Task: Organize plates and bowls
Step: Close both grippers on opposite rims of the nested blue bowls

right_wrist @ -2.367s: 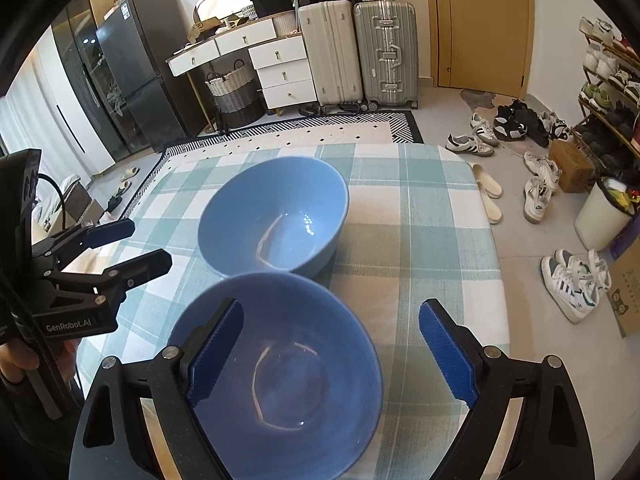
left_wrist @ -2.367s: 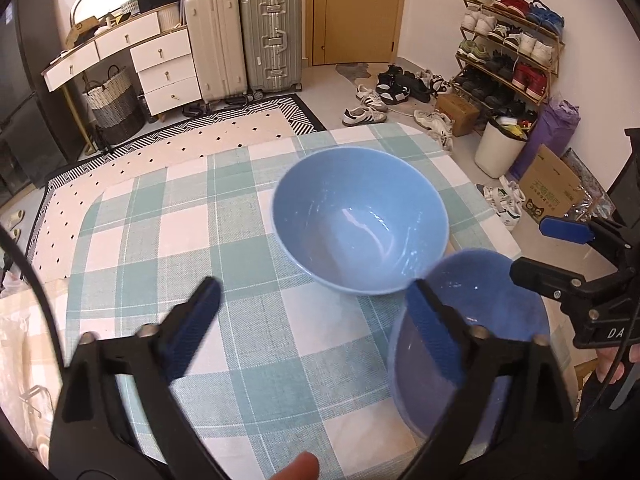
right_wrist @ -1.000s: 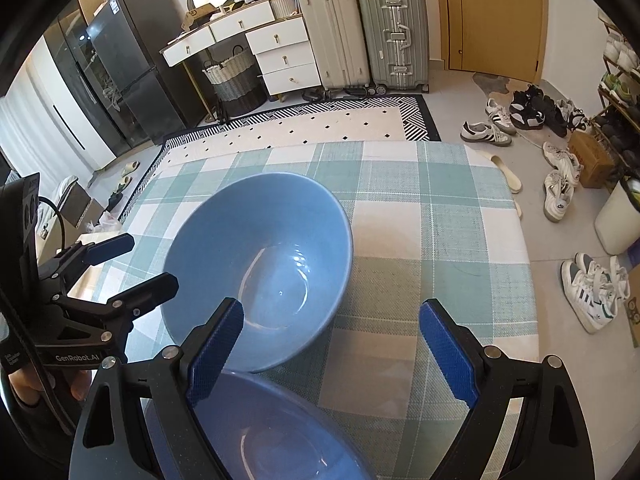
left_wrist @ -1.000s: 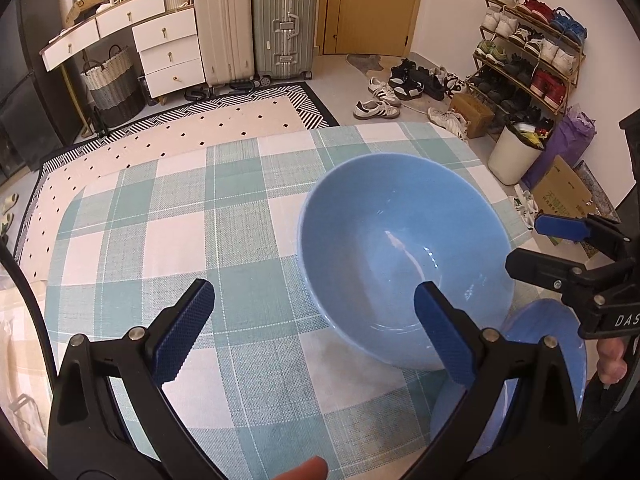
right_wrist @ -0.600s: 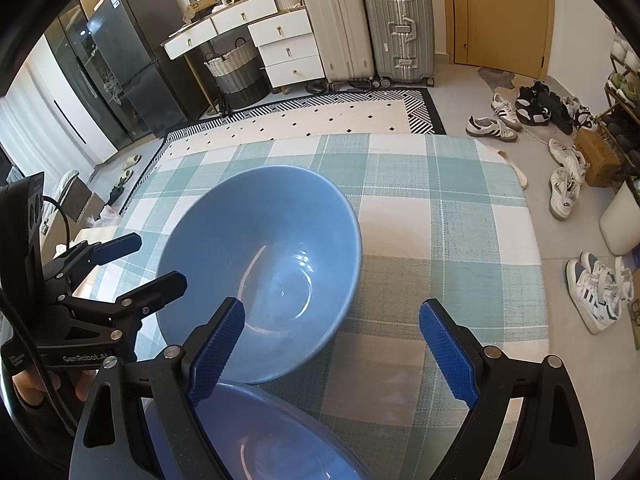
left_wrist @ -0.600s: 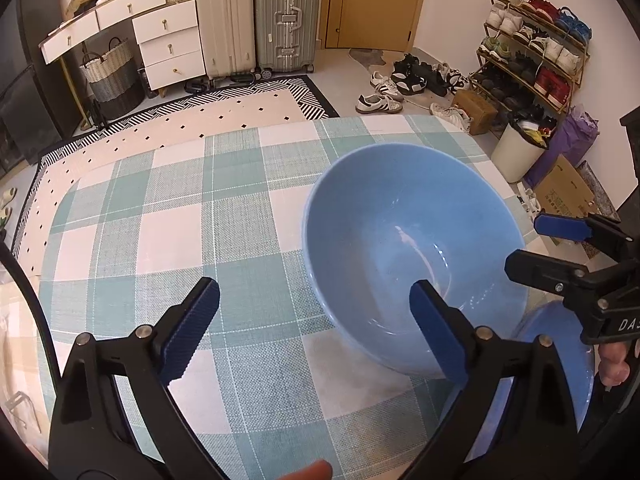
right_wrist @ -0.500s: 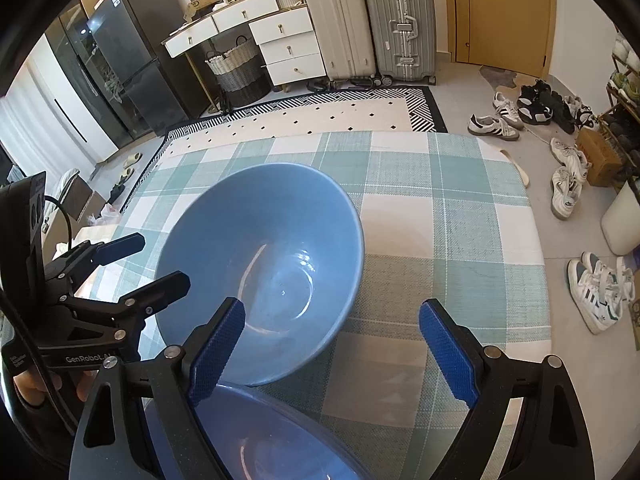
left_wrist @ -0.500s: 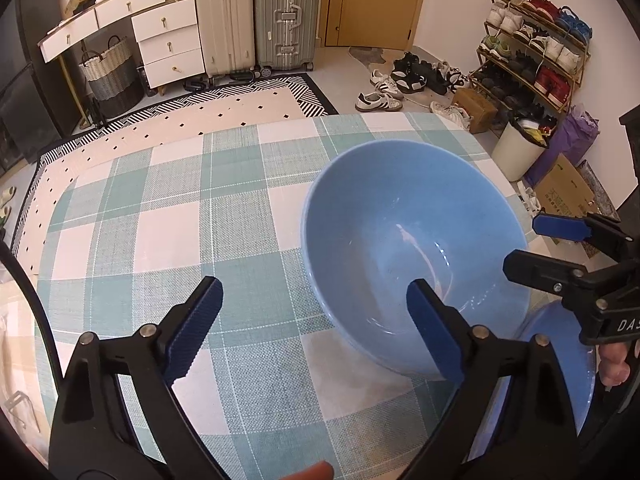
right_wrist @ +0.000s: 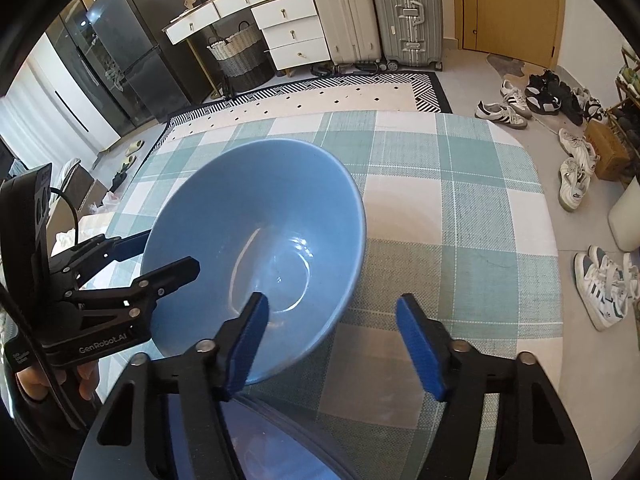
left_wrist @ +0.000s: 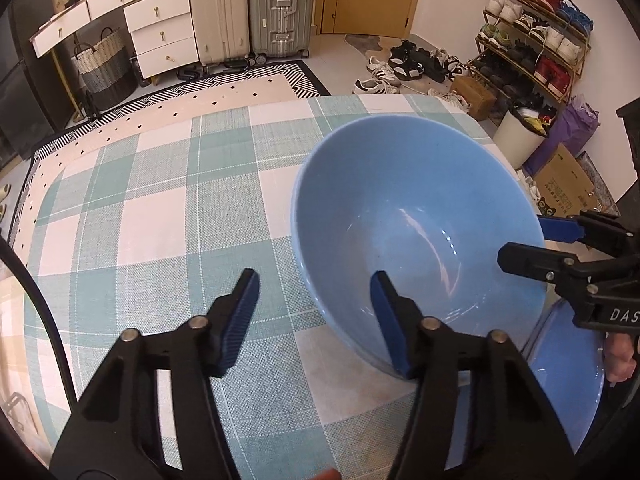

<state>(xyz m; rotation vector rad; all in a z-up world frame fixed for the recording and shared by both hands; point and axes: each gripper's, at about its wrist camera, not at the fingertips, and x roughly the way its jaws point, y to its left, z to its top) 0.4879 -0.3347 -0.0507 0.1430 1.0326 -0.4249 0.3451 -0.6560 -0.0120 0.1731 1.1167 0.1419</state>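
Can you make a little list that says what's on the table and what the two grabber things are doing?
table cover: green and white checked cloth
far bowl: big blue bowl, looks tilted, rim between the fingers of both grippers
near bowl: second blue bowl, at the table's near edge, partly hidden
left gripper: open, one finger inside the big bowl, one outside
right gripper: open, one finger inside the big bowl, one outside
plates: none in view

Lived-in entryway room in daylight

Two suitcases [left_wrist: 248, 8] stand by a wooden door [right_wrist: 512, 4]; white drawers [left_wrist: 160, 32], a black fridge [right_wrist: 120, 48], a patterned rug [right_wrist: 340, 96], a shoe rack [left_wrist: 532, 36], loose sneakers [right_wrist: 600, 284] on pale floor.
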